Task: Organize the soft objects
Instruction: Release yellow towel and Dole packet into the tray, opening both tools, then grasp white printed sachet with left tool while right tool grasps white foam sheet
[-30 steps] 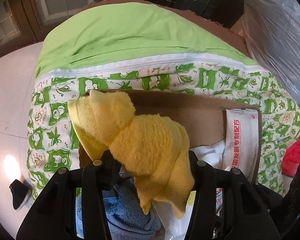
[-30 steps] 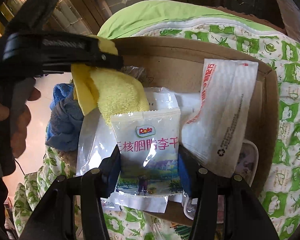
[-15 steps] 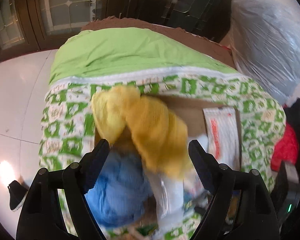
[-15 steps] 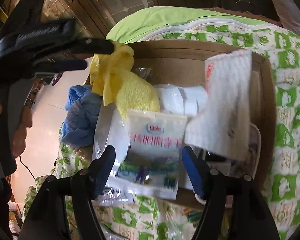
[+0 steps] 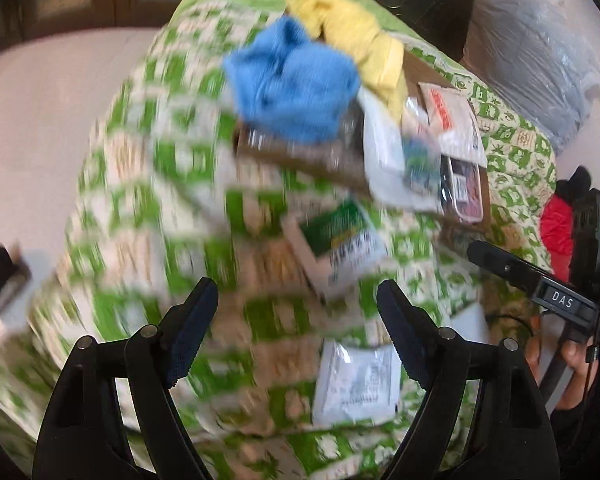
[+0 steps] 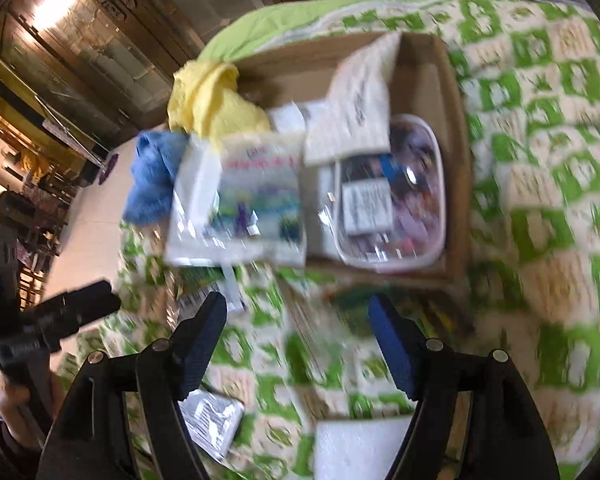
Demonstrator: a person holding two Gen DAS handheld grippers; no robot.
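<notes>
Green-and-white patterned quilt under both my hand-held grippers, brown cardboard box (image 6: 452,128) ahead.

My left hand-held gripper (image 5: 296,332) and right hand-held gripper (image 6: 296,344) have just been opening; both gape empty. The flat white sachet (image 5: 356,384) lies just beyond my left fingertips, toward the right one, nearer that hand, long axis pointing away. Yellow towel (image 6: 212,100) and blue cloth (image 6: 152,176) sit on the box's far-left edge.

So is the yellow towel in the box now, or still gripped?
In: the yellow towel lies bunched at the cardboard box corner; both grippers are empty.
</notes>
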